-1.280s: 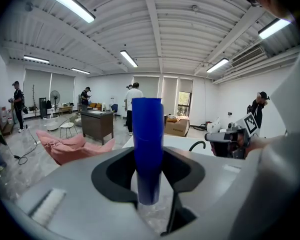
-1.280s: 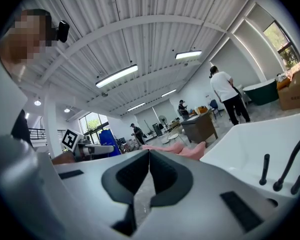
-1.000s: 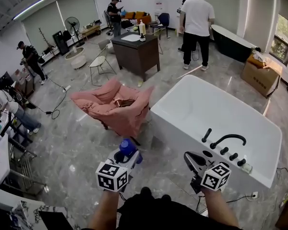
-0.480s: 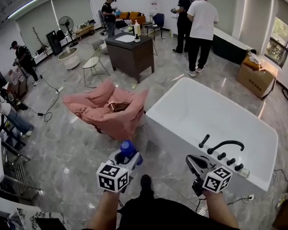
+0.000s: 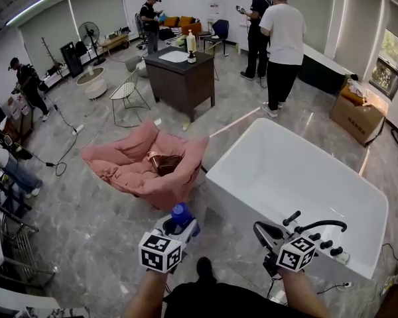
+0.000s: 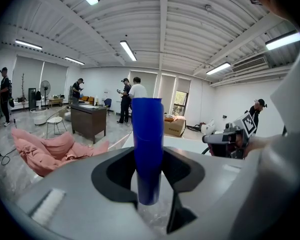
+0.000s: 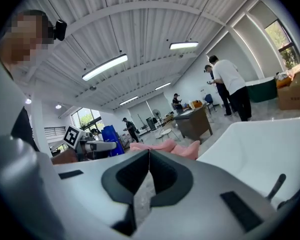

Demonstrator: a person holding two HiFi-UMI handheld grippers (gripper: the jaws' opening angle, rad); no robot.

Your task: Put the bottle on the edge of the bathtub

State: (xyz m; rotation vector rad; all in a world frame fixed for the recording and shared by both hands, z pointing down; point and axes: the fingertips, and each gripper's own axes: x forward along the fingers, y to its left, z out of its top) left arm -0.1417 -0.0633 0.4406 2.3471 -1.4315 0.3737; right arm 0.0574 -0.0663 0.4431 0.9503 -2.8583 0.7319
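Note:
A blue bottle (image 5: pixel 180 215) stands upright between the jaws of my left gripper (image 5: pixel 176 227), low in the head view and left of the tub. In the left gripper view the bottle (image 6: pixel 148 149) fills the gap of the left gripper (image 6: pixel 149 186), which is shut on it. My right gripper (image 5: pixel 265 232) hovers just before the white bathtub (image 5: pixel 233 201), near its black faucet (image 5: pixel 316 227). Its jaws are shut with nothing between them in the right gripper view (image 7: pixel 149 176), where the bottle (image 7: pixel 110 140) shows at the left.
A pink beanbag chair (image 5: pixel 142 167) sits left of the tub. Behind it are a dark desk (image 5: pixel 182 71), a wire chair (image 5: pixel 127 93) and several standing people (image 5: pixel 282 38). A cardboard box (image 5: pixel 357 111) and a dark tub (image 5: pixel 325 68) are at the back right.
The view has shifted toward the tub, so the tub and beanbag sit lower and more to the left. Both grippers keep their pose, and the bottle stays in the left one.

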